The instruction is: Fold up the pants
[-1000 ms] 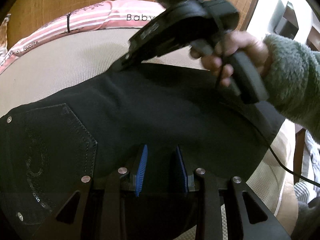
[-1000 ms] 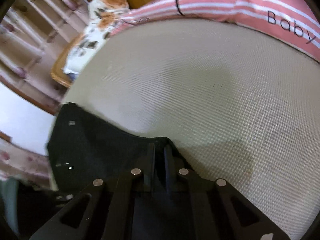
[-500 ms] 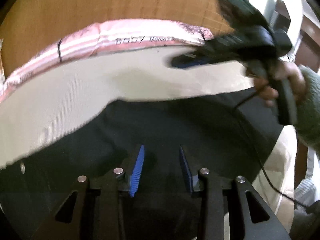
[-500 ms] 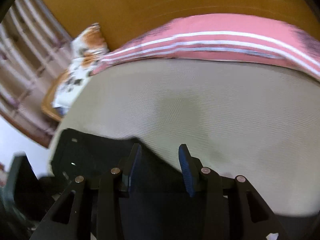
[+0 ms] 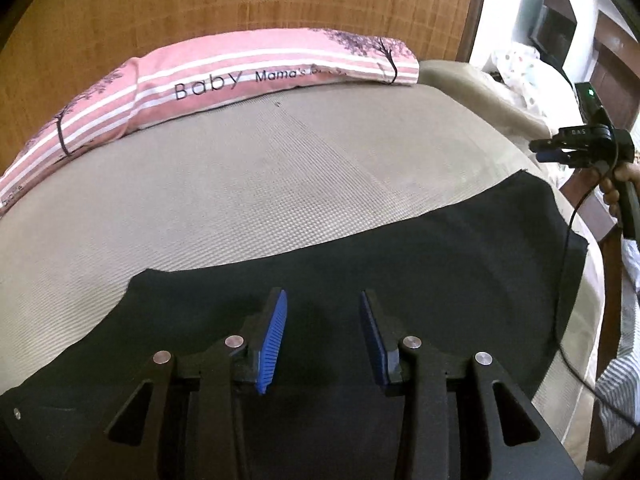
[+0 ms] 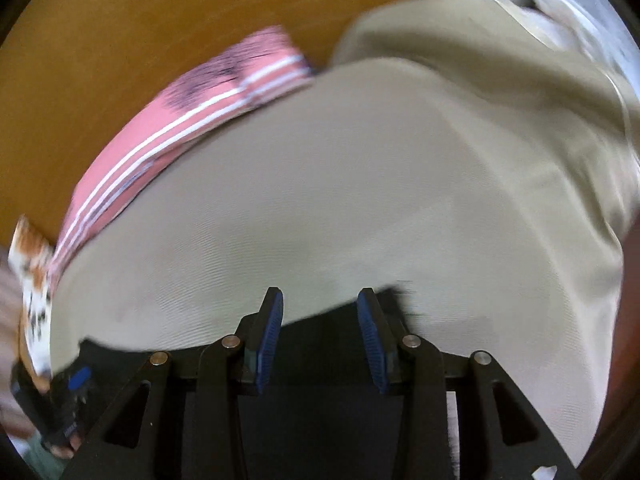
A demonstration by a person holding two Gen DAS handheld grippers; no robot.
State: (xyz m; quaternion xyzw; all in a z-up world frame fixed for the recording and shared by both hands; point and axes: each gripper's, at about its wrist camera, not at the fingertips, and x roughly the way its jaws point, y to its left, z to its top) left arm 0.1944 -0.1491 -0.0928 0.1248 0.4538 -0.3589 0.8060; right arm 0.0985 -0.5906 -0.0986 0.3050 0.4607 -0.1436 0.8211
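Note:
Black pants point(image 5: 420, 264) lie flat along the near side of the bed, stretching from lower left to the right edge. My left gripper point(image 5: 322, 300) is open and empty, hovering just above the pants' middle. My right gripper shows in the left wrist view point(image 5: 544, 151) at the far right, held off the pants above the bed's right edge. In the blurred right wrist view my right gripper point(image 6: 319, 300) is open and empty over the pants' far edge point(image 6: 320, 340). The left gripper appears there at lower left point(image 6: 76, 380).
A beige mat point(image 5: 240, 184) covers the bed. A pink striped pillow point(image 5: 224, 76) lies along the wooden headboard point(image 5: 240, 0). A floral cushion point(image 6: 32, 280) sits at the bed's left. A black cable point(image 5: 560, 300) hangs from the right gripper. White bedding point(image 5: 524, 68) lies at the back right.
My right gripper has let go of the pants' edge, opened and swung away to the right. The pants now lie flat. My left gripper has risen and tilted up, staying open.

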